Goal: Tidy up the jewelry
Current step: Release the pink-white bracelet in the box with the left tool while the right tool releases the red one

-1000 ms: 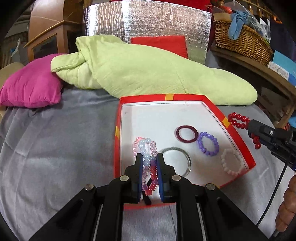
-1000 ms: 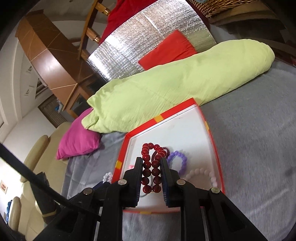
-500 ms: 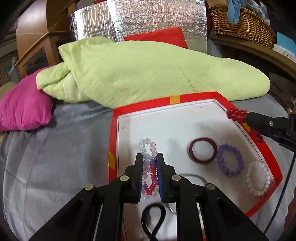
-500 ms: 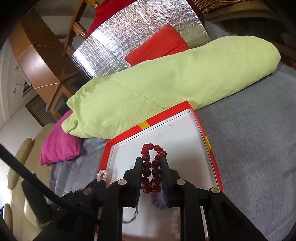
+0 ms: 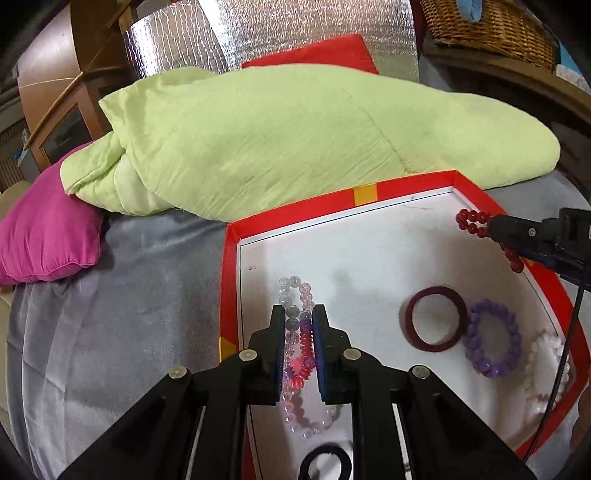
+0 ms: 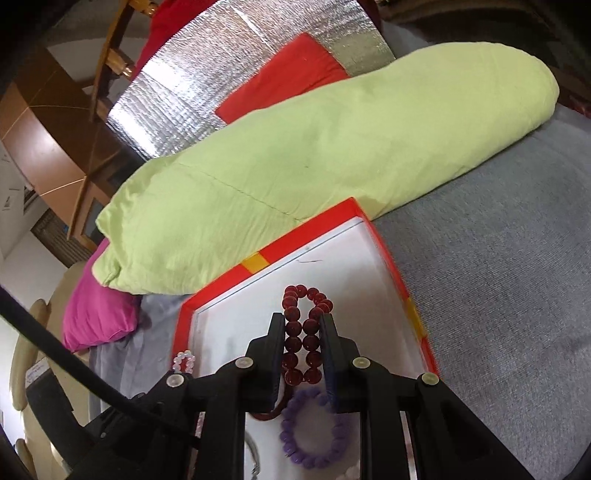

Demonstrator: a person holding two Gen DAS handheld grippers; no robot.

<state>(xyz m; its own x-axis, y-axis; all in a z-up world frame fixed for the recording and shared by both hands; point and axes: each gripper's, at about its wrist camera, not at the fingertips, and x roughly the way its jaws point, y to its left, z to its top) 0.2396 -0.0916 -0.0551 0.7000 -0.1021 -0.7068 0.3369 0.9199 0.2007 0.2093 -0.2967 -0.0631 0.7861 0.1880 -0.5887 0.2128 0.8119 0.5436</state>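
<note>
Jewelry rides in both claws above the red-rimmed tray (image 5: 229,280) on the grey bed: the left claw (image 5: 299,339) clenches a pink-and-clear bead bracelet (image 5: 295,321) near the tray's left edge; the right claw (image 6: 303,343) clenches a dark red bead bracelet (image 6: 301,332) toward its far right corner; both have travelled inward from the near edge, so release onto bare white floor seems next; beyond lie a maroon bangle (image 5: 434,318) and purple bracelet (image 5: 493,338).

Grey bedcover (image 5: 122,295) carries a green quilt (image 5: 295,140) and magenta pillow (image 5: 44,229), backed by a red cushion (image 6: 284,77) and silver foil panel (image 5: 280,33), with wooden cabinet (image 5: 66,88) left and wicker basket (image 5: 491,26) right
</note>
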